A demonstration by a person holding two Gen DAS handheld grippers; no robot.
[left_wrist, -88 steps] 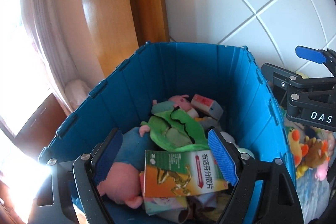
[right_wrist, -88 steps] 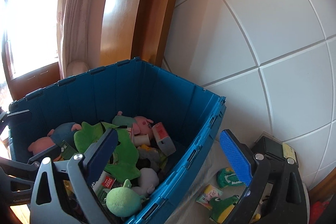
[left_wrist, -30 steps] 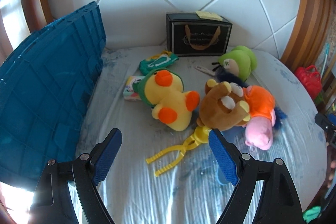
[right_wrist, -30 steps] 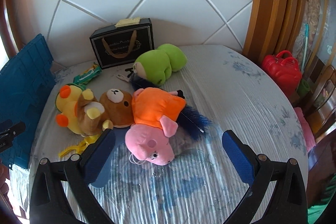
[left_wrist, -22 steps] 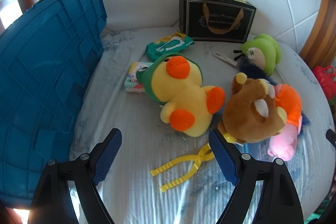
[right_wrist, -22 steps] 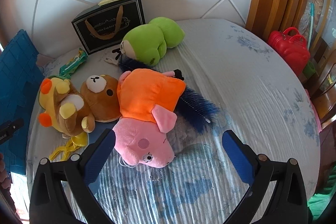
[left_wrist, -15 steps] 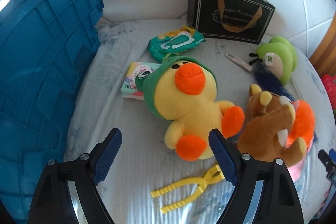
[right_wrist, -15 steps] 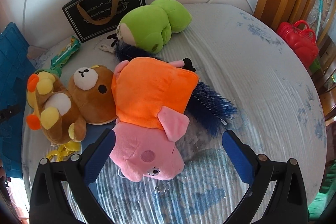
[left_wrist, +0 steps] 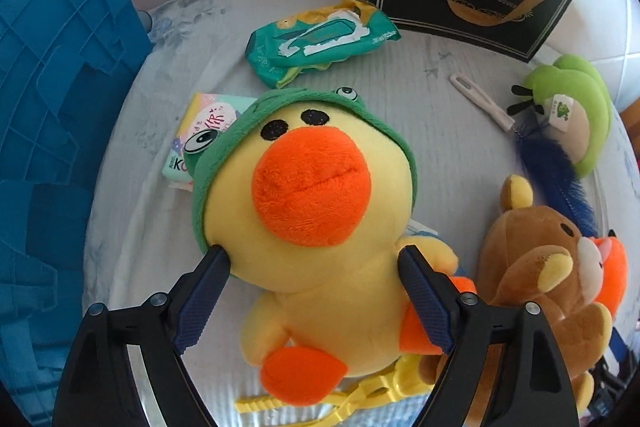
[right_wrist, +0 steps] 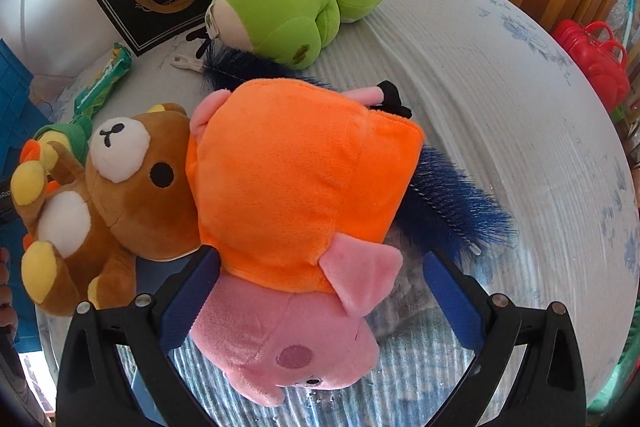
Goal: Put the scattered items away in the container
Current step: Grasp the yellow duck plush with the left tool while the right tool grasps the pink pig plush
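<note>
Both grippers have come down from above the blue crate [left_wrist: 60, 75] onto the table: the left gripper [left_wrist: 314, 279], jaws opening, now straddles the yellow duck plush [left_wrist: 312, 227], the open right gripper [right_wrist: 320, 279] straddles the pink pig plush [right_wrist: 296, 235], neither yet squeezed

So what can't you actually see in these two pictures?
- Blue crate: left wrist view shows only its outer wall; the inside is cut off.
- Yellow tongs: mostly under the duck plush.
- Pig plush: face turned toward the bottom edge, right wrist view.
- Tissue pack: partly behind the duck's head.
</note>
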